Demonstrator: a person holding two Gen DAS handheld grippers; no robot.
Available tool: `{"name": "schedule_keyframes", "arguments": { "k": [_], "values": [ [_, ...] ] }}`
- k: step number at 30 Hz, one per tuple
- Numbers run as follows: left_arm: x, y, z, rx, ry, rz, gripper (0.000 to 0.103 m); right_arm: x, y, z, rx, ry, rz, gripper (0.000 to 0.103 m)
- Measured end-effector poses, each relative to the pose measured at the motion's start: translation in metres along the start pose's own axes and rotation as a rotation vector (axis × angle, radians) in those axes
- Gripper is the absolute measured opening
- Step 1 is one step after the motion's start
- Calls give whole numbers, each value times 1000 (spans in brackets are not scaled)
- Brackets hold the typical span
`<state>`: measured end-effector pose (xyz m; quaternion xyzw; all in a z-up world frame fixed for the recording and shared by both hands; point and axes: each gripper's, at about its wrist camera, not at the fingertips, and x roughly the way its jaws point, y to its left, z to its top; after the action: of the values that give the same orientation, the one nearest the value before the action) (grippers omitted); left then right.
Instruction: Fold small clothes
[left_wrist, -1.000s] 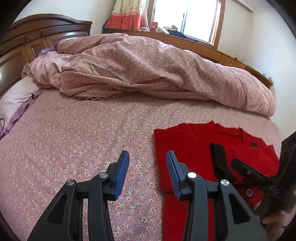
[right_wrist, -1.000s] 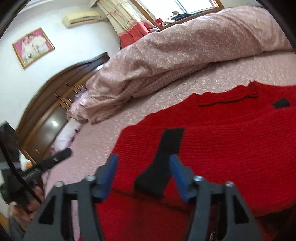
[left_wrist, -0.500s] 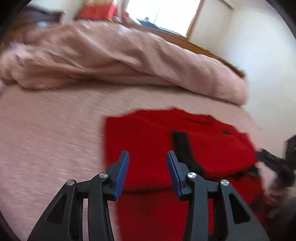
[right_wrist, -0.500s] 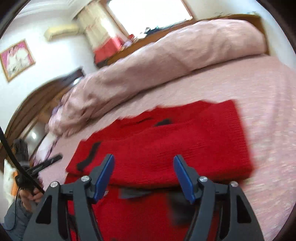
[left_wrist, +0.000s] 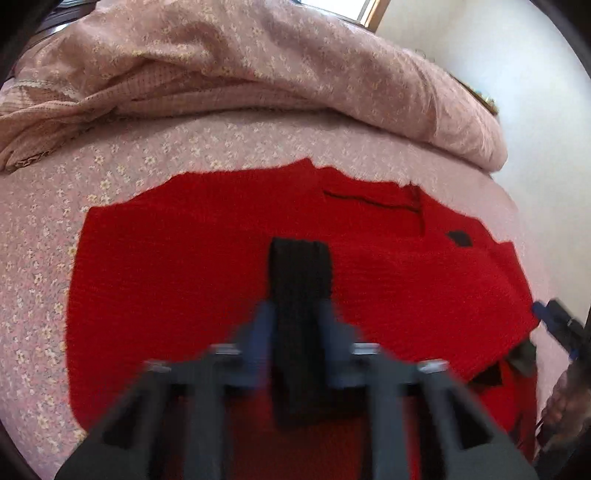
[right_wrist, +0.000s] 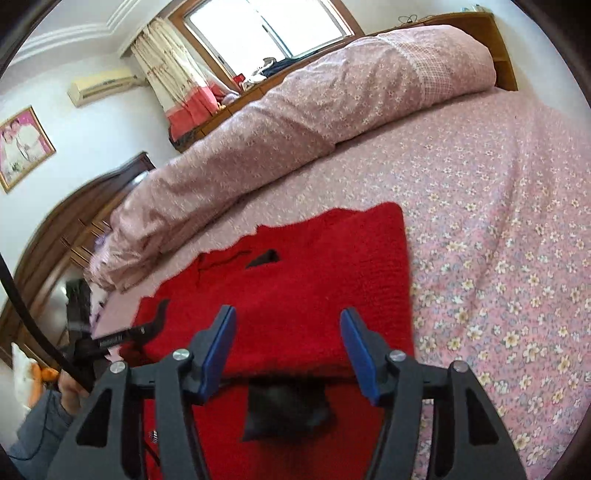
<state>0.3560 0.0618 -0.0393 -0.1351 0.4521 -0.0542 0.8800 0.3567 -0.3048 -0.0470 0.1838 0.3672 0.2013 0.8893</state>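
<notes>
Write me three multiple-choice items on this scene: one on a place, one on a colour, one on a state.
1. The red sweater lies:
A. on the windowsill
B. on the floral bed sheet
C. on the floor

2. The sleeve cuff folded onto its front is:
A. white
B. blue
C. black

3. The quilt is:
A. heaped along the far side of the bed
B. spread flat under the sweater
C. hanging from the window

Key: 1 B, flowered sheet shows all round it. 2 C, a dark band on red knit. 3 A, it lies bunched beyond the sweater.
</notes>
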Motion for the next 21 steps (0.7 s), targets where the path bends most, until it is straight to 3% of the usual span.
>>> {"name": "schedule_keyframes", "arguments": {
  "k": [5,9,12,14,21],
  "values": [
    [-17,7,0,-46,-46,-10,5,1,1,-2,-3,-3,-2,63],
    [-29,13,-5,-18,-103,18,7,12,3,-6,-38,26,-32,63],
    [-19,18,-6,2,-72,108,7,20,3,-10,-49,56,-69,60],
    [-22,24,-8,5,-68,130,7,25,5,-10,-63,82,-83,60],
    [-59,43,-14,27,-113,156,10,8,4,-5,-29,20,-35,60]
  ]
}}
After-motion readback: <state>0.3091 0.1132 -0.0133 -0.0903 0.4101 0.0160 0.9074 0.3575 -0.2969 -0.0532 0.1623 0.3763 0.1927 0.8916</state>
